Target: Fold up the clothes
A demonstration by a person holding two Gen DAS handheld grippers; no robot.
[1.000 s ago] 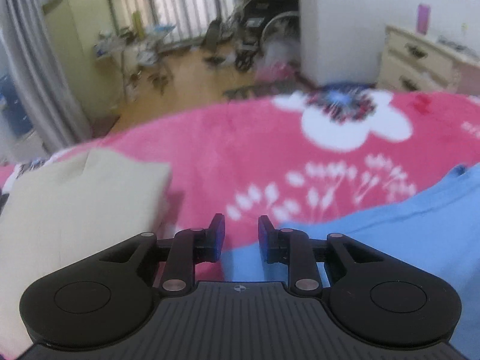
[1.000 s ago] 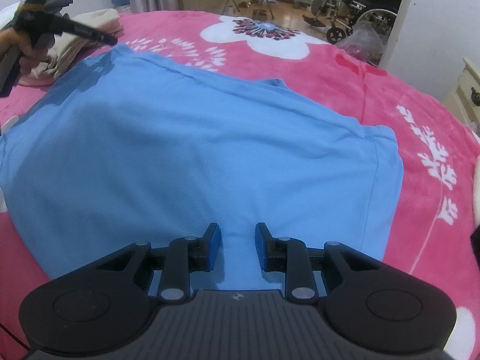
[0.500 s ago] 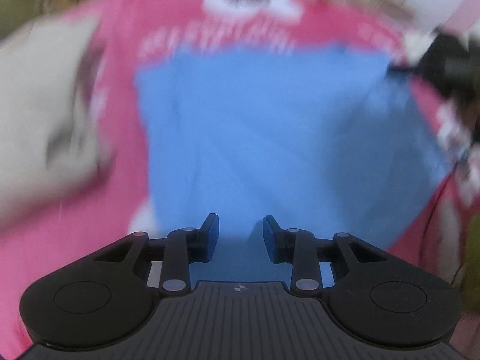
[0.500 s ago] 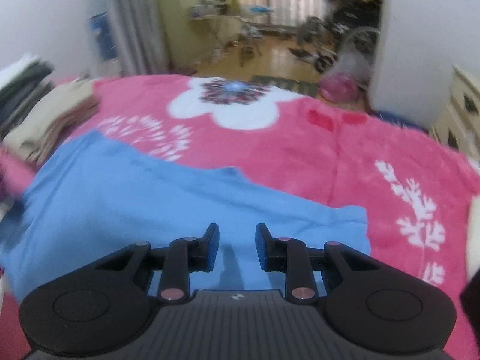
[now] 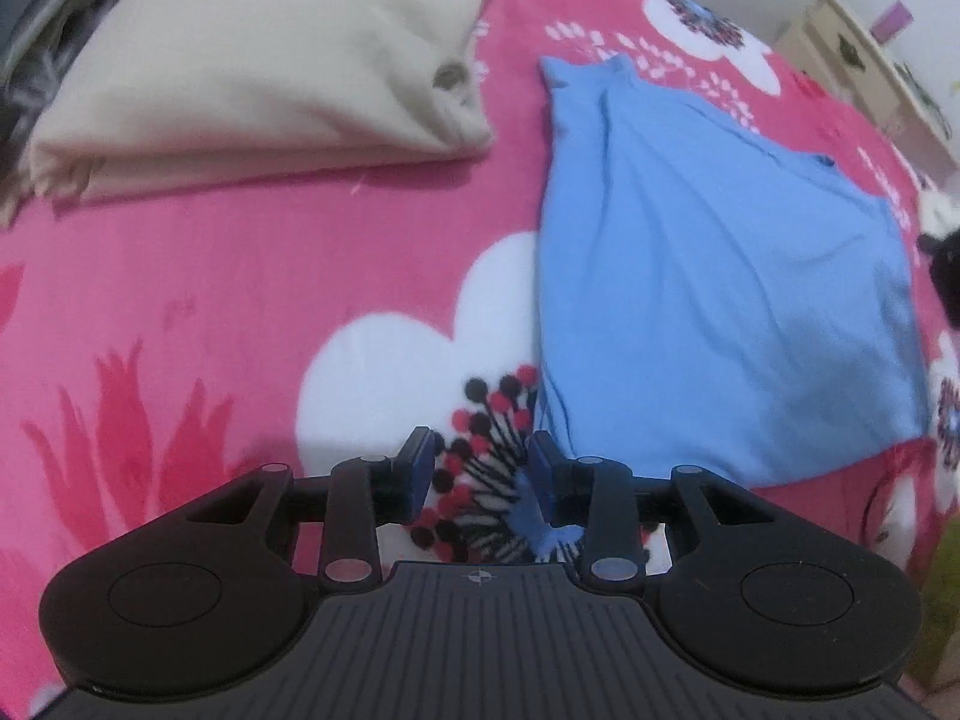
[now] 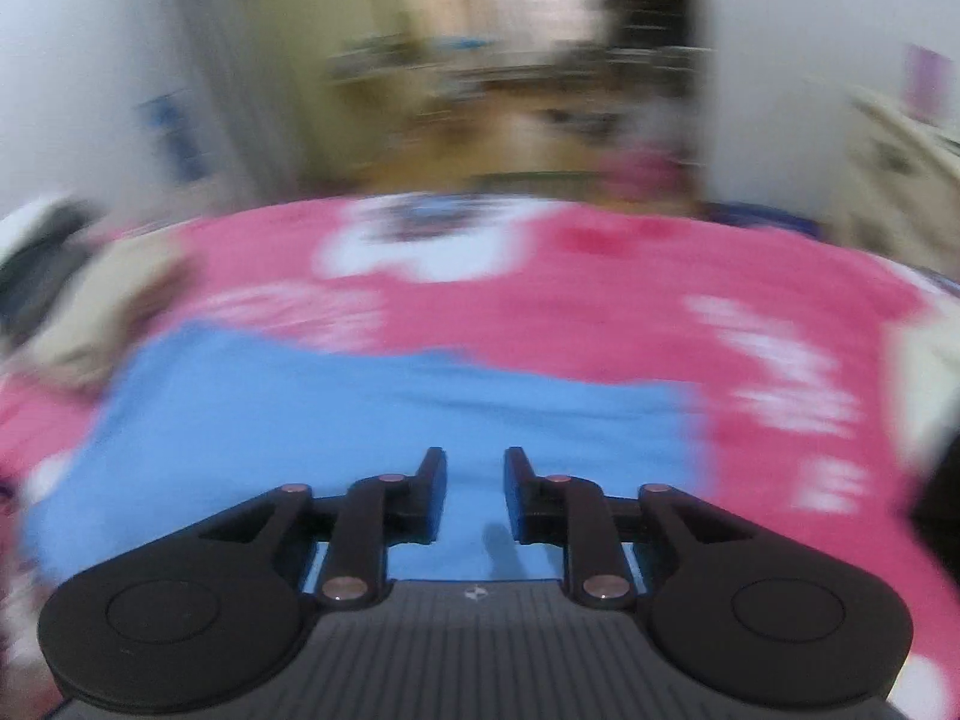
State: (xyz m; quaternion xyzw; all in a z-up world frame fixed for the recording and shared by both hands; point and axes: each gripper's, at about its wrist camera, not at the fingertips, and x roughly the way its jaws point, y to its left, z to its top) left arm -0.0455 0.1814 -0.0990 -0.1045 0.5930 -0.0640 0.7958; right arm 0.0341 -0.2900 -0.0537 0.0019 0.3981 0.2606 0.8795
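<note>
A blue shirt (image 5: 720,300) lies spread flat on the pink flowered blanket (image 5: 180,300). My left gripper (image 5: 480,456) points down at the blanket's white flower, just left of the shirt's near corner. Its jaws stand apart with nothing between them. In the blurred right wrist view my right gripper (image 6: 474,468) hovers over the blue shirt (image 6: 390,420) near its edge, jaws apart and empty.
A folded beige garment (image 5: 270,60) lies at the far left of the bed, also a blur at the left in the right wrist view (image 6: 90,312). A cream dresser (image 5: 870,60) stands beyond the bed. A dark shape (image 5: 948,276) shows at the right edge.
The left gripper swung from facing the room to pointing down at the bed, by the shirt's near corner, its jaws a little wider. The right gripper rose and tilted up; its view blurred.
</note>
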